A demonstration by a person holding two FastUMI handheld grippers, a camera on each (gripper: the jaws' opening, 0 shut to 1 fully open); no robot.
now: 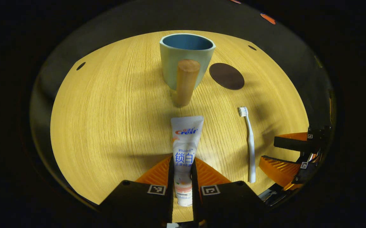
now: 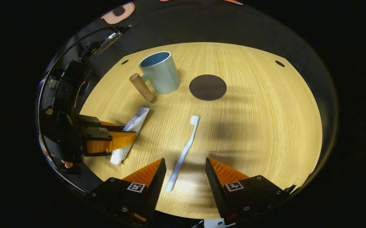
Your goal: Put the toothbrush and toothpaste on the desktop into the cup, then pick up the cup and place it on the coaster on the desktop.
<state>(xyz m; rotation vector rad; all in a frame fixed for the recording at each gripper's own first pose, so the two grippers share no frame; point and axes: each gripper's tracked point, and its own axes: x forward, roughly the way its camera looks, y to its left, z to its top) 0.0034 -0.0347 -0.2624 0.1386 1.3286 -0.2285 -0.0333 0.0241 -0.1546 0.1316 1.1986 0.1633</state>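
Currently, the left gripper [image 1: 182,171] is low over the bench [image 1: 107,126] with its jaws closed against both sides of the toothpaste [image 1: 184,148]. In the left gripper view the tube runs lengthwise between the two fingers, cap end toward the camera and flat crimped end toward the cup [image 1: 186,53]. In the right gripper view the same gripper [image 2: 119,134] appears at the left edge, clamped across the lower half of the toothpaste [image 2: 132,126], which lies at a slant on the wood.

The right gripper [image 2: 183,171] has its jaws apart, one finger on each side of the toothbrush [image 2: 183,155], with neither finger touching it. The toothbrush lies flat on the bench [image 2: 265,126], handle end between the open fingers and bristle head pointing toward the coaster [image 2: 207,87]. In the left gripper view the toothbrush [image 1: 250,145] lies just to the right of the toothpaste, and the right gripper [image 1: 289,152] shows at the right edge with its fingers spread.

The cup stands upright and open near the far edge of the bench, with nothing visible inside it. Its wooden handle [image 1: 185,82] points toward the left gripper. In the right gripper view the cup [image 2: 160,72] stands left of the coaster, apart from it. The coaster [image 1: 226,76] is a dark round disc lying flat, with nothing on it.
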